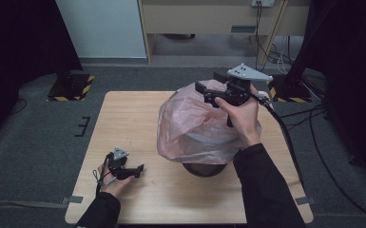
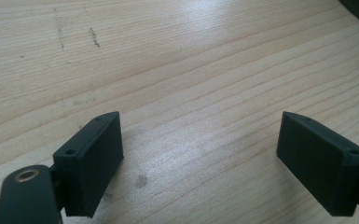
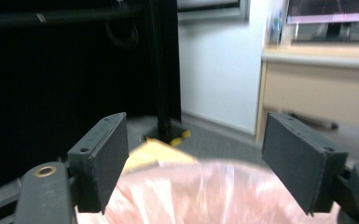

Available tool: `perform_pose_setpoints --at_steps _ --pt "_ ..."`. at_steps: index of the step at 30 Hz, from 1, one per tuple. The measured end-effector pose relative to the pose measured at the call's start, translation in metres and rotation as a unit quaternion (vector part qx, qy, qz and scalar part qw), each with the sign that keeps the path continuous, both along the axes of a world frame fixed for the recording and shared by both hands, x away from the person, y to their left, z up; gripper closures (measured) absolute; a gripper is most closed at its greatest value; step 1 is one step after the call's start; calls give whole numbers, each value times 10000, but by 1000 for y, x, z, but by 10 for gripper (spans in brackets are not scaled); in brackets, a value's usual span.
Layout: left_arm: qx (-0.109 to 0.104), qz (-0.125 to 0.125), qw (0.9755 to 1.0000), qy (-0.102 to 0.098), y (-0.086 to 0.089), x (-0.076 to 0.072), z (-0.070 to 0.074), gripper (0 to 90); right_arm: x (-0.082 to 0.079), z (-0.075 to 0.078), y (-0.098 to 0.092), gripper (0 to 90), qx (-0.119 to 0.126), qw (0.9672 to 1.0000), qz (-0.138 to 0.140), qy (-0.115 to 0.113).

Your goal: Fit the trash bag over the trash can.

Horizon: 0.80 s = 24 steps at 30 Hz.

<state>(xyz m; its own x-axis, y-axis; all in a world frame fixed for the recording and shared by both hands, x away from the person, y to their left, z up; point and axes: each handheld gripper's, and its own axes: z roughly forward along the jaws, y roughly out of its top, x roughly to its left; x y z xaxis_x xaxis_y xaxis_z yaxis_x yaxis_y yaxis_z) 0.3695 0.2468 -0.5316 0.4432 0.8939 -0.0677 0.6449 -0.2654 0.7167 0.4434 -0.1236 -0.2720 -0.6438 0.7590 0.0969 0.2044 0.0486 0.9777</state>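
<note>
Wooden worktop (image 1: 138, 123) under grey carpeted floor edges, pink bag on a dark bin dead centre.

Pink bag (image 1: 195, 126) drapes over the dark bin (image 1: 204, 168) at the worktop's middle-right. My right tongs (image 1: 208, 90) hover at the bag's far top, jaws spread wide, gripping nothing. My left tongs (image 1: 140, 168) sit low near the front-left, wide apart too, bare wood between them.
</note>
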Motion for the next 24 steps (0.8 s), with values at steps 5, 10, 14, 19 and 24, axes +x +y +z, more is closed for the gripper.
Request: perform_pose_setpoints --at_steps 5,10,14,19,24 --pt "-4 3 10000 -25 -1 0 -1 136 10 -24 7 220 -460 9976 -88 506" --pt "22 -19 10000 -26 -1 0 -1 132 16 -37 17 167 -978 9909 33 921" --pt "44 -38 10000 -17 -1 0 -1 128 21 -46 22 122 -1324 9851 -2 1102" --pt "38 -39 10000 -14 -1 0 0 126 26 -56 28 99 -1575 9784 90 1333" --pt "41 -46 10000 -4 -1 0 0 124 29 -61 32 106 -1585 9757 178 1505"
